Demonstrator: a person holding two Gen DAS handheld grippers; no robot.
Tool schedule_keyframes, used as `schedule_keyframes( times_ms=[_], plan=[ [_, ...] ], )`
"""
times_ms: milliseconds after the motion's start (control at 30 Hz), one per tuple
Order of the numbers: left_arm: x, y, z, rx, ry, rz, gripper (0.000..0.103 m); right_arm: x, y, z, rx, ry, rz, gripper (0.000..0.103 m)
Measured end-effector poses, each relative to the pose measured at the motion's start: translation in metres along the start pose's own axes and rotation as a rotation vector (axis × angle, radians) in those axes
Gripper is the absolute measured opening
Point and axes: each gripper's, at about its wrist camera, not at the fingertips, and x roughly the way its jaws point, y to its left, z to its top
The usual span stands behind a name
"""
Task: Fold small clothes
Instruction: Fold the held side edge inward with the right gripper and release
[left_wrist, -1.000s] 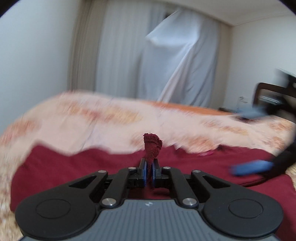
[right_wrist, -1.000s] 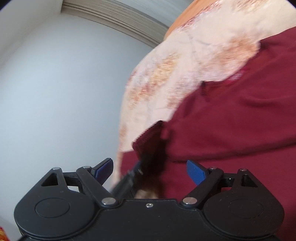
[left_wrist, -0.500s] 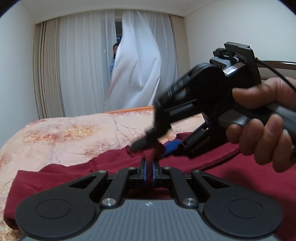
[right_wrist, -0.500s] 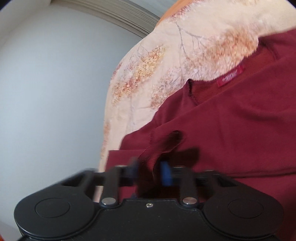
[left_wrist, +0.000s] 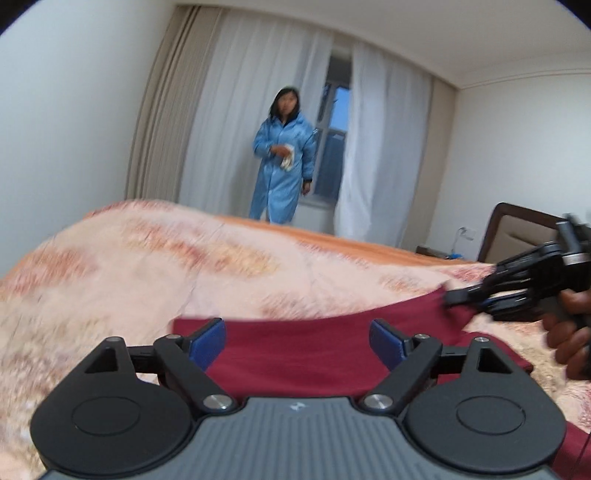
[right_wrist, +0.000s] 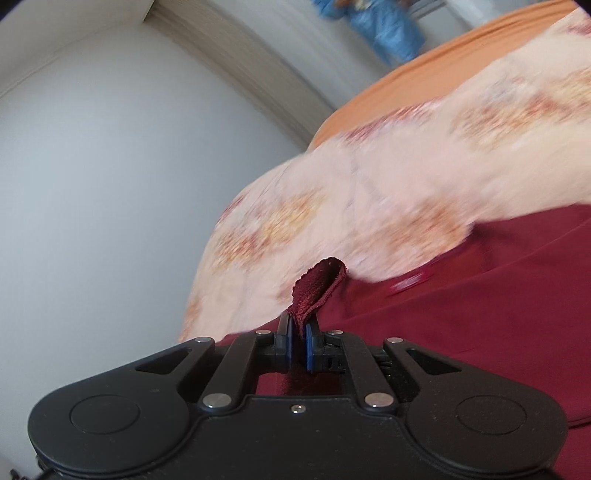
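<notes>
Left fingers: my left gripper (left_wrist: 298, 341) has just sprung apart; its blue pads (left_wrist: 207, 343) stand wide, and I see nothing pinched by them.
Between the left fingers: the dark red garment (left_wrist: 295, 354) lies flat under the gap, its straight far edge just beyond the fingertips, its left corner beside the left pad.
Right fingers: my right gripper (right_wrist: 297, 345) has its pads pressed together on a thin fold of the same garment (right_wrist: 461, 314); a rough-edged tab of red cloth sticks up past the fingertips and curls over.
Right gripper seen from the left camera: it (left_wrist: 480, 297) sits to the right of my left fingers and a little beyond them, at the garment's far right corner, with the cloth drawn up to its tips. I cannot read its pads from there.
Right hand: my hand (left_wrist: 569, 332) wraps the handle at the right edge, behind that gripper.
Garment beyond the right fingers: it spreads to the right of the pinch and toward me; a small red label (right_wrist: 406, 284) shows blurred, just right of the tab.
Under the garment: a peach floral bedspread (left_wrist: 129, 266), extending past both pairs of fingers, much of it blurred.
Far beyond the fingers: a person in a light blue coat (left_wrist: 282, 170) stands by the white curtains (left_wrist: 384, 147) at the window.
Far right: a dark headboard (left_wrist: 517, 229).
</notes>
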Motion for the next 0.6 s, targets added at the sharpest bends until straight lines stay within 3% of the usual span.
schedule_keyframes(
  times_ms=[200, 367, 467, 500, 600],
  plan=[
    [0.017, 0.006, -0.01, 0.022, 0.09, -0.065, 0.088, -0.04, -0.041, 0.009, 0.078, -0.084, -0.062, 0.007],
    [0.023, -0.004, -0.02, 0.104, 0.137, -0.084, 0.088, -0.055, -0.055, 0.01, 0.09, -0.096, -0.071, 0.007],
    [0.03, -0.004, -0.024, 0.102, 0.155, -0.063, 0.087, -0.058, -0.055, 0.01, 0.076, -0.102, -0.076, 0.007],
    [0.033, -0.004, -0.026, 0.099, 0.169, -0.042, 0.085, -0.059, -0.055, 0.011, 0.076, -0.109, -0.077, 0.007],
    [0.043, -0.005, -0.03, 0.104, 0.207, -0.008, 0.061, -0.063, -0.055, 0.014, 0.082, -0.133, -0.079, 0.007]
  ],
)
